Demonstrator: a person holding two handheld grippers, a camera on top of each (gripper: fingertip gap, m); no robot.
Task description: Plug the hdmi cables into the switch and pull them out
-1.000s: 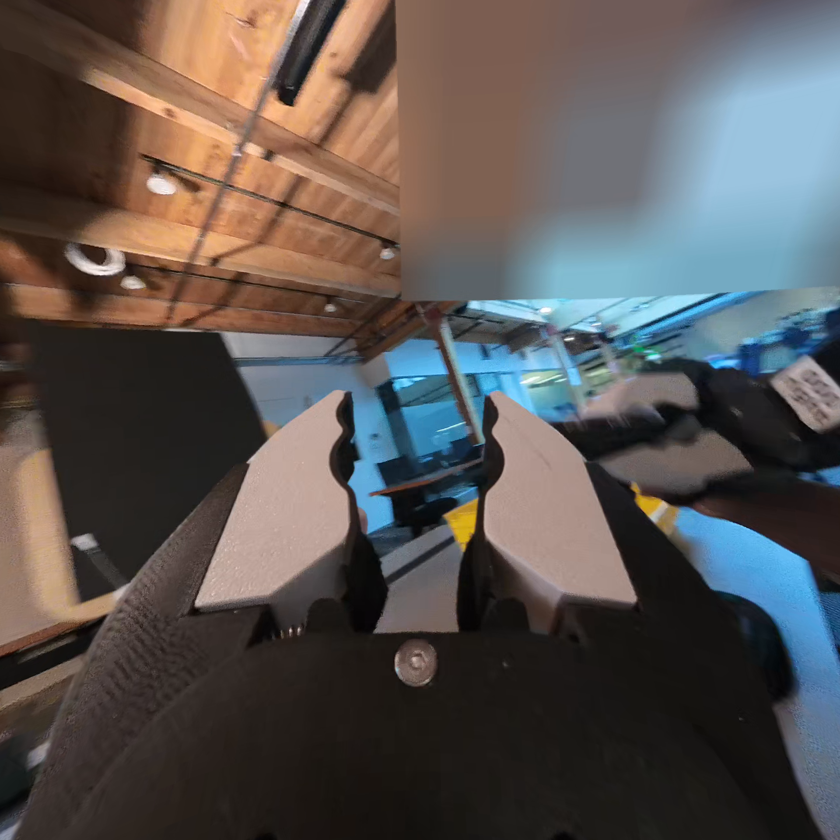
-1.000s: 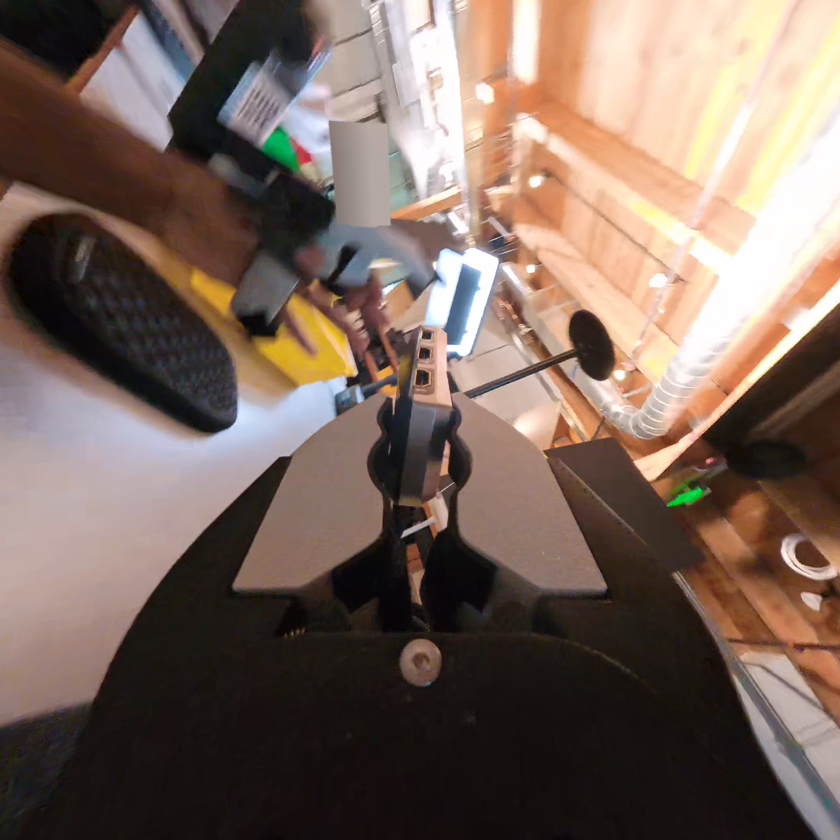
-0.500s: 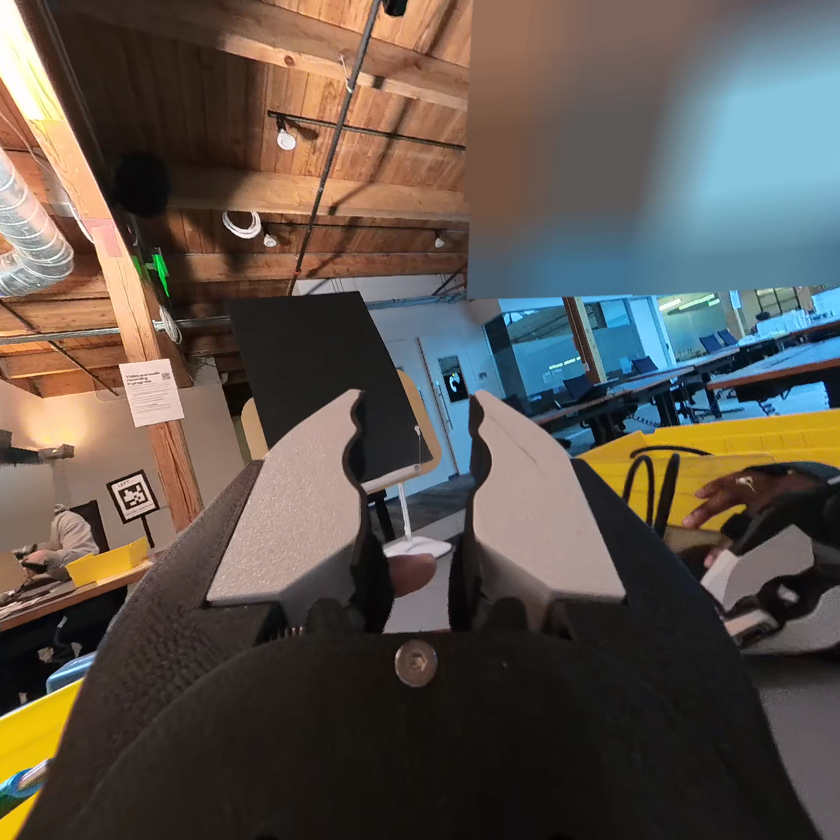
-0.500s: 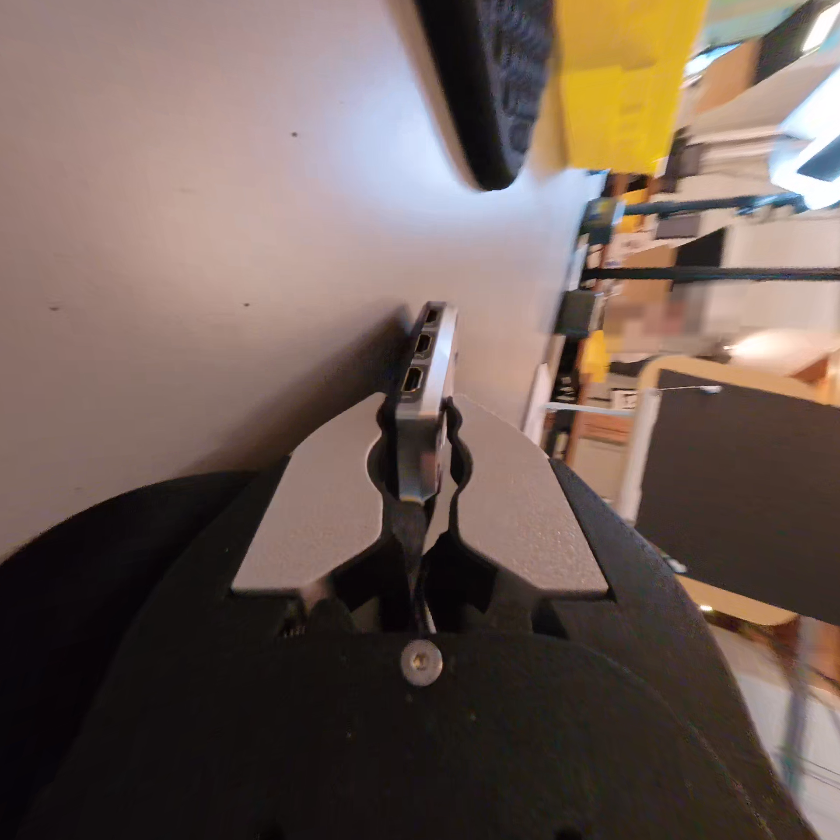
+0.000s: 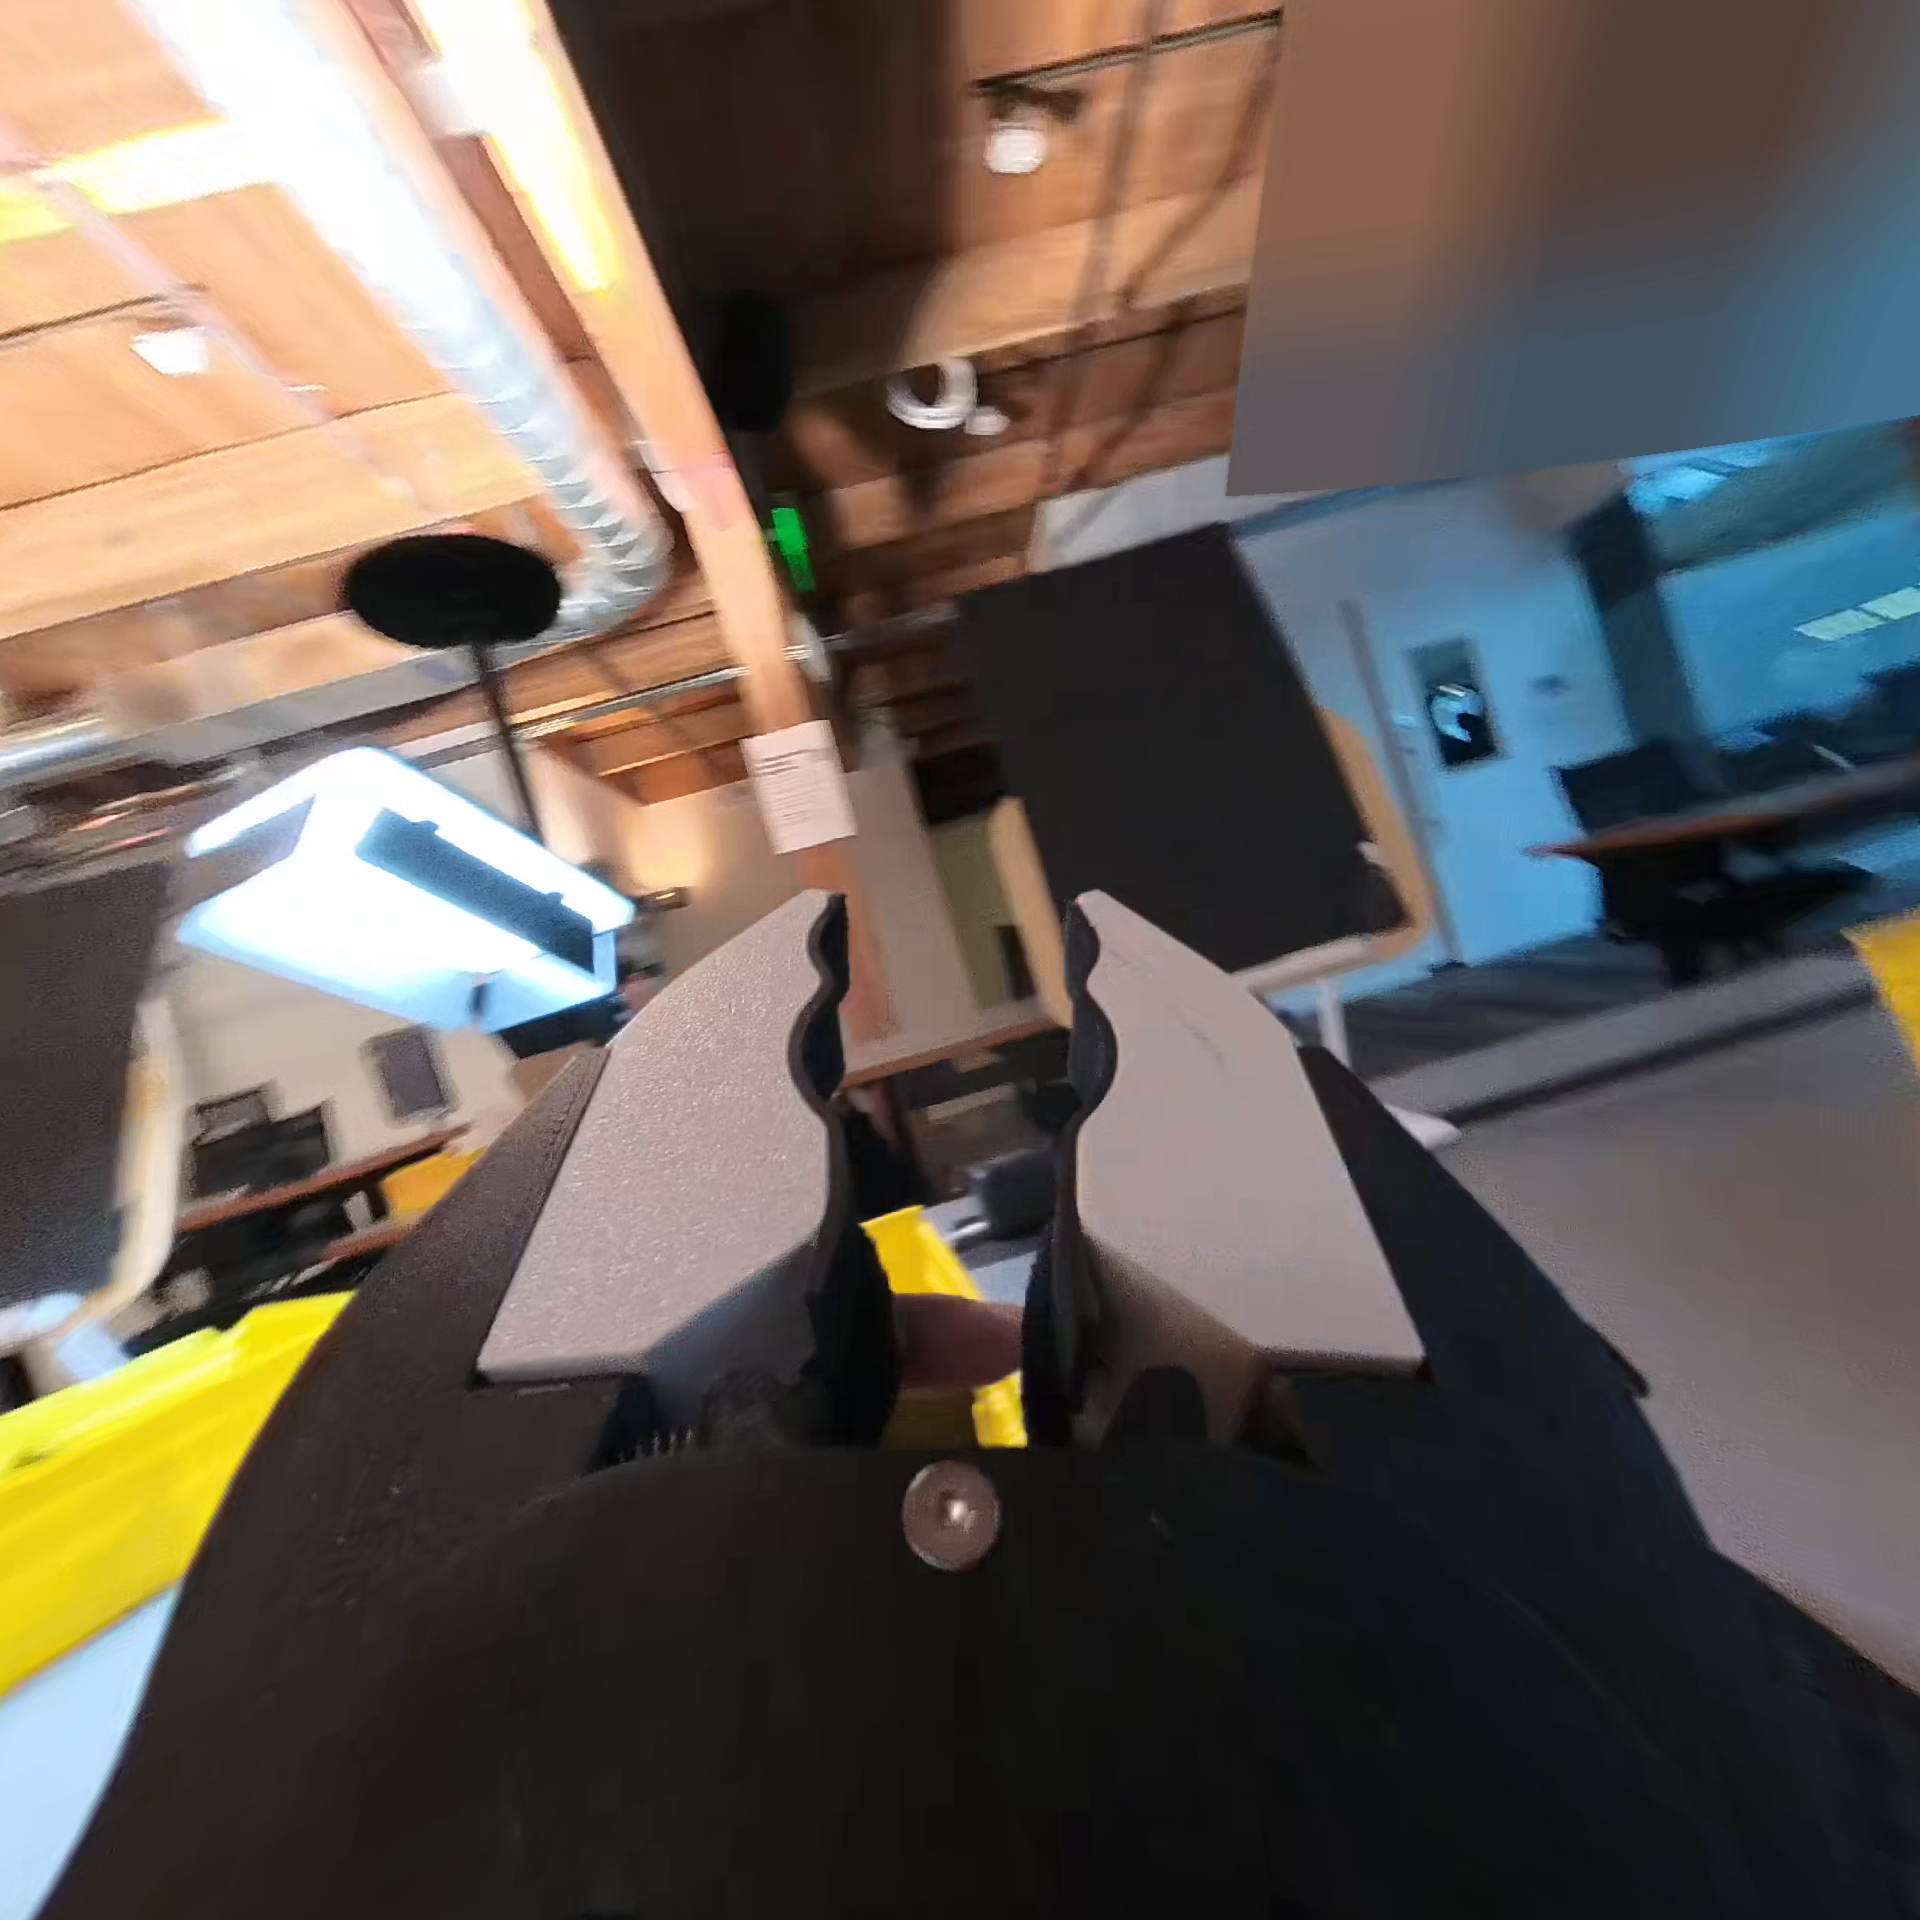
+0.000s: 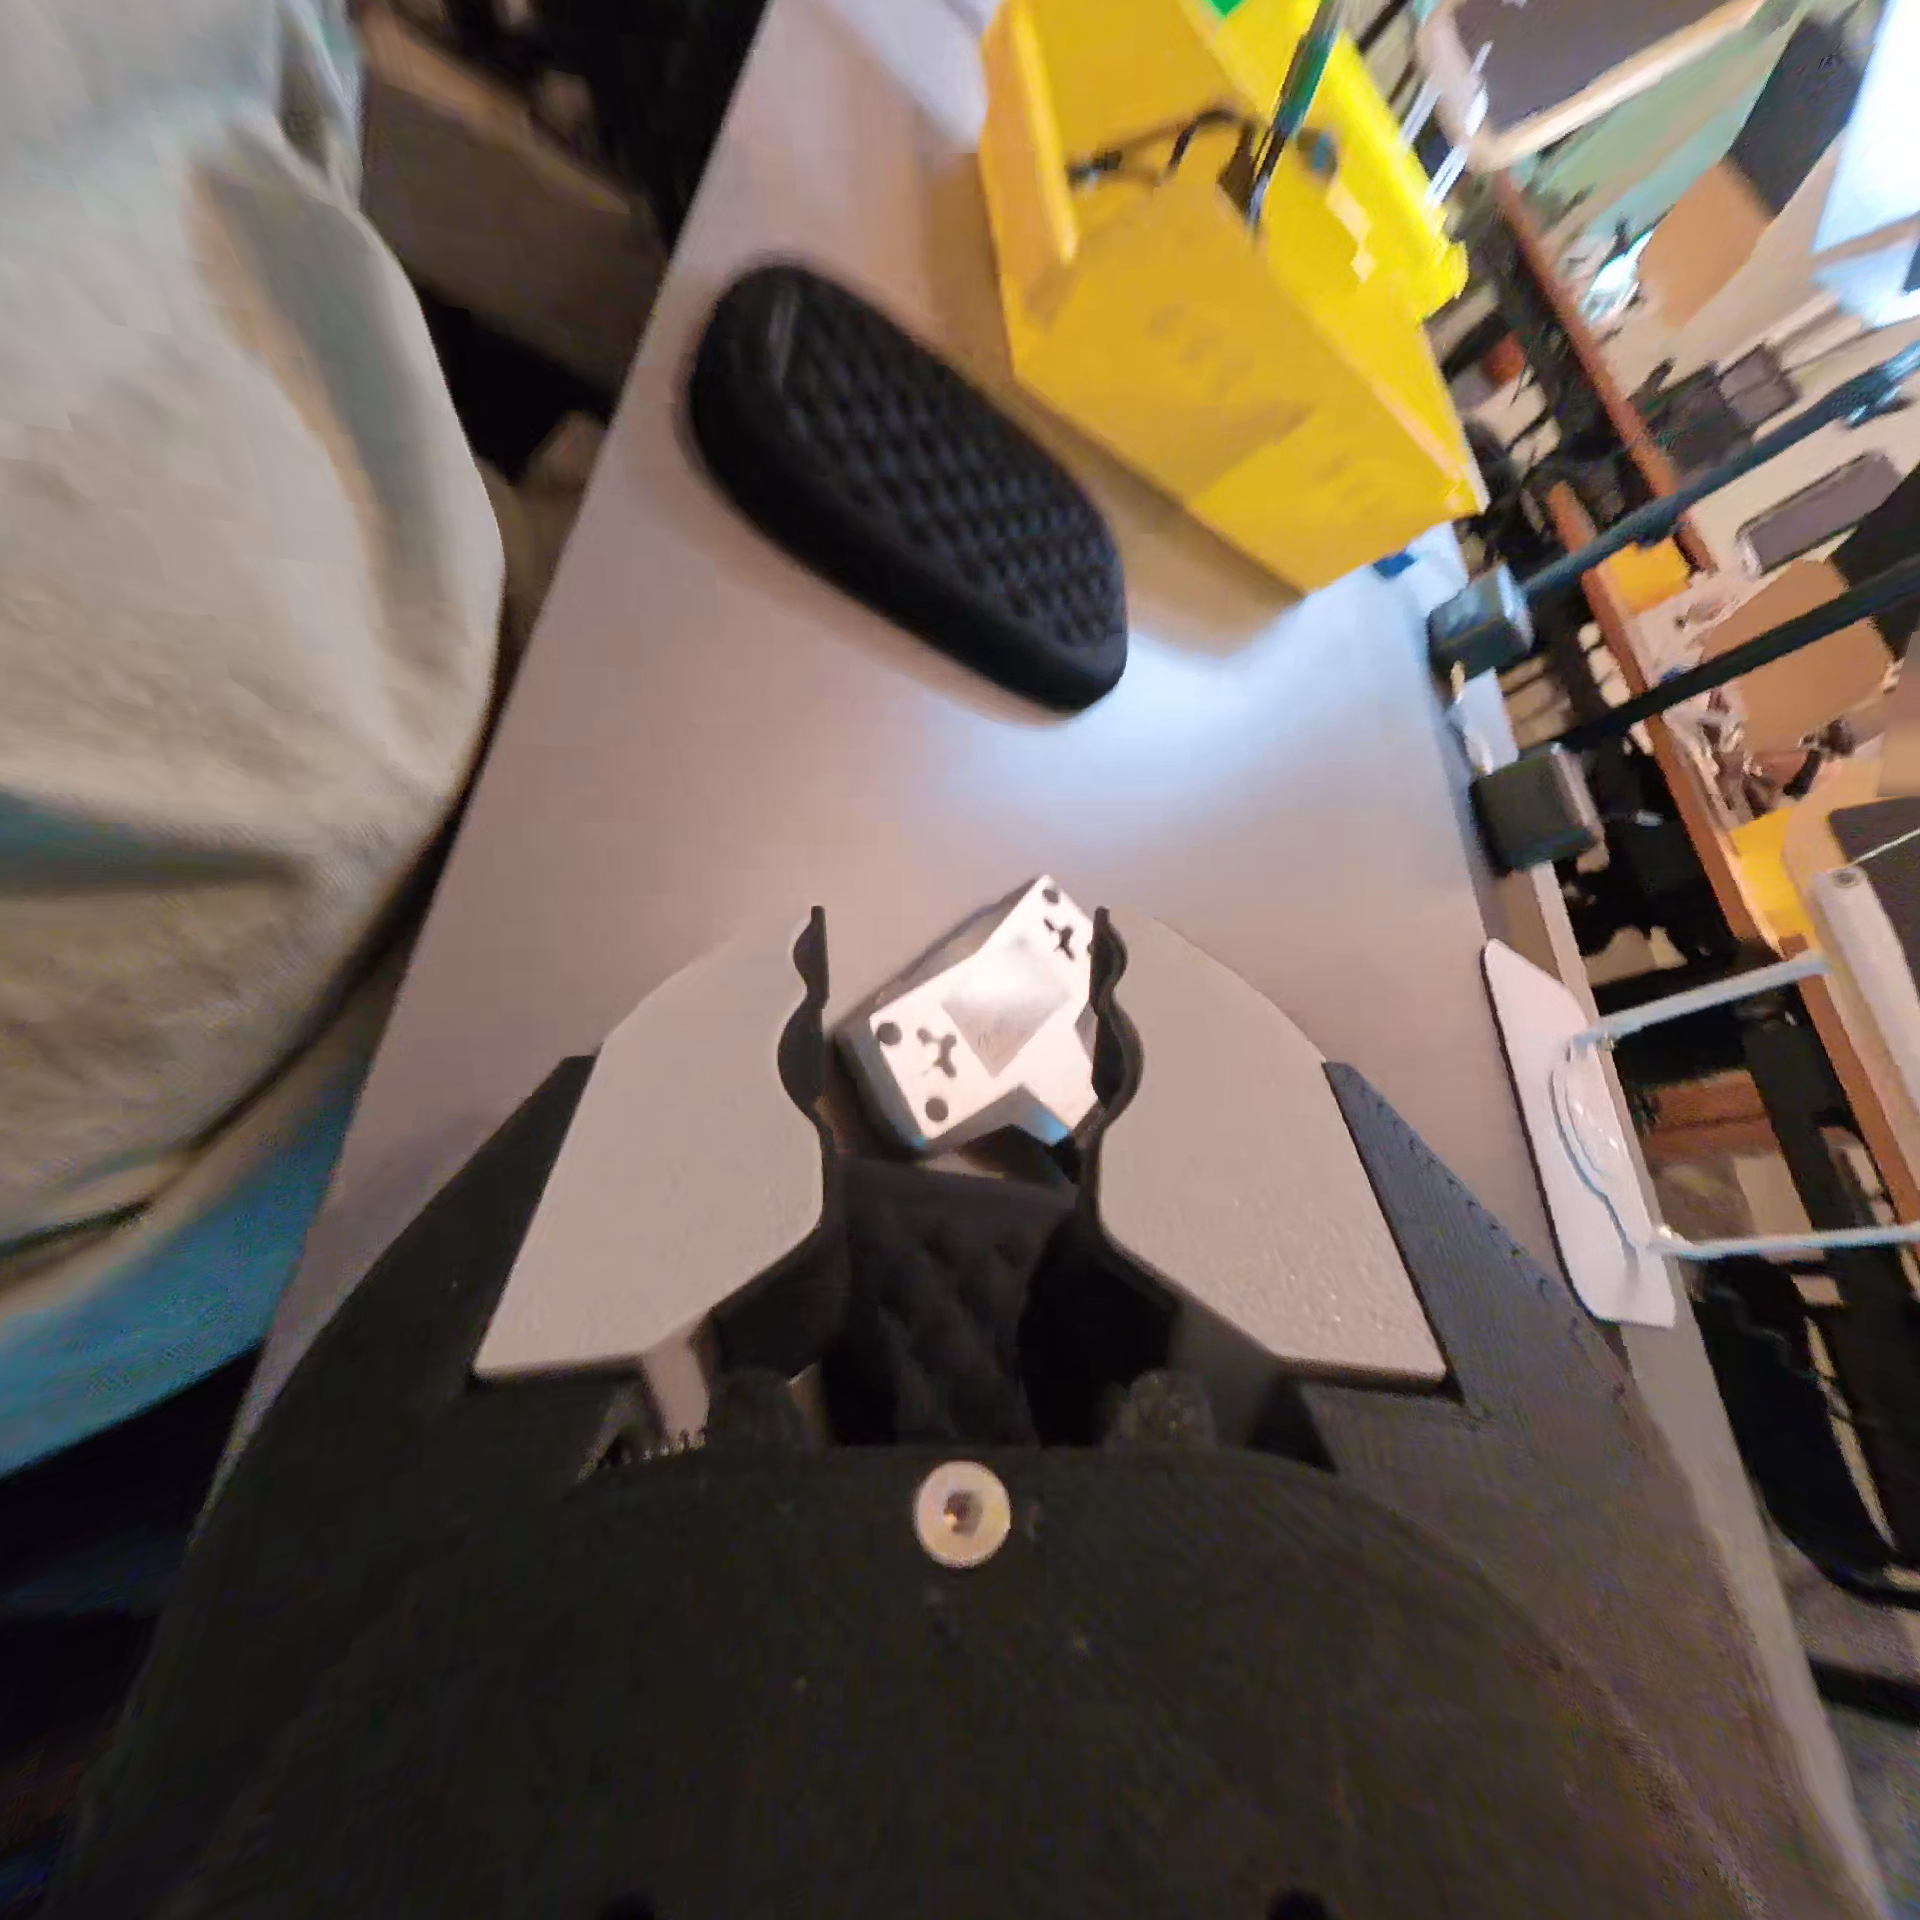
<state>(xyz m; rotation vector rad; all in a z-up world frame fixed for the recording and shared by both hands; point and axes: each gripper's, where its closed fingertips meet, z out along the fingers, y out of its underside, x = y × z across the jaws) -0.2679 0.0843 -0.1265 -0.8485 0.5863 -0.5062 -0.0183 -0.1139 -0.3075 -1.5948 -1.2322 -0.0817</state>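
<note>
I see the right gripper [image 6: 956, 961] with pale grey fingers on a black textured body, and the left gripper [image 5: 951, 961] coloured the same. The switch [image 6: 977, 1023] is silver-grey with small black marks. On the light grey tabletop [image 6: 1195, 790], a black pad [image 6: 904, 488] shows a honeycomb pattern beside a bright yellow bin [image 6: 1226, 312].

Left gripper [image 5: 954, 940] and right gripper [image 6: 961, 935]: jaws parted.
</note>
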